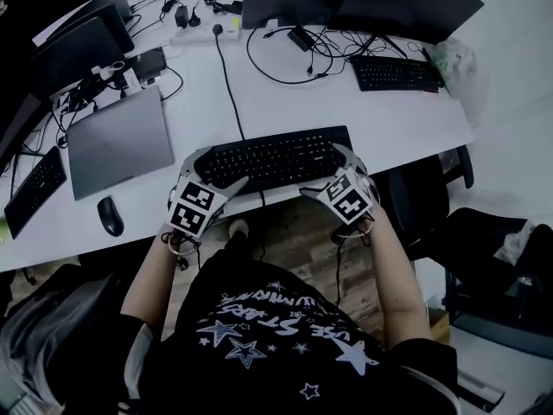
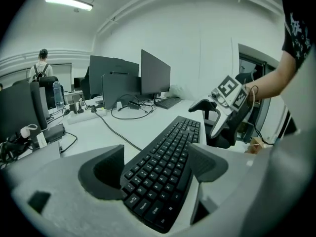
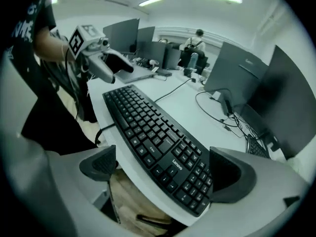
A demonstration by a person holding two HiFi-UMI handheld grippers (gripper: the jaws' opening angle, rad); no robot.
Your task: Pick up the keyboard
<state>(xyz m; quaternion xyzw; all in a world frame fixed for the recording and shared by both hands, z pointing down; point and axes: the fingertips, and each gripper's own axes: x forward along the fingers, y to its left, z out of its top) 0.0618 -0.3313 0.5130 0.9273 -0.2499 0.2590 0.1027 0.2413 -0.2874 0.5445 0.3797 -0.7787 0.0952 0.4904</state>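
A black keyboard [image 1: 272, 158] lies along the front edge of the white desk [image 1: 285, 102], its cable running to the back. My left gripper [image 1: 213, 171] straddles the keyboard's left end. In the left gripper view the keyboard [image 2: 168, 167] runs away between the two wide-apart jaws, and I see no pad pressing on it. My right gripper [image 1: 333, 173] is at the right end, open. In the right gripper view one jaw hangs below the desk edge and the other stands behind the keyboard [image 3: 153, 132], both apart from it.
A closed grey laptop [image 1: 121, 141] and a mouse [image 1: 110, 215] lie to the left. A second keyboard [image 1: 396, 73] and dark monitors [image 1: 354, 3] stand at the back right, among loose cables [image 1: 226, 85]. An office chair [image 1: 423, 193] sits beside the desk's right corner.
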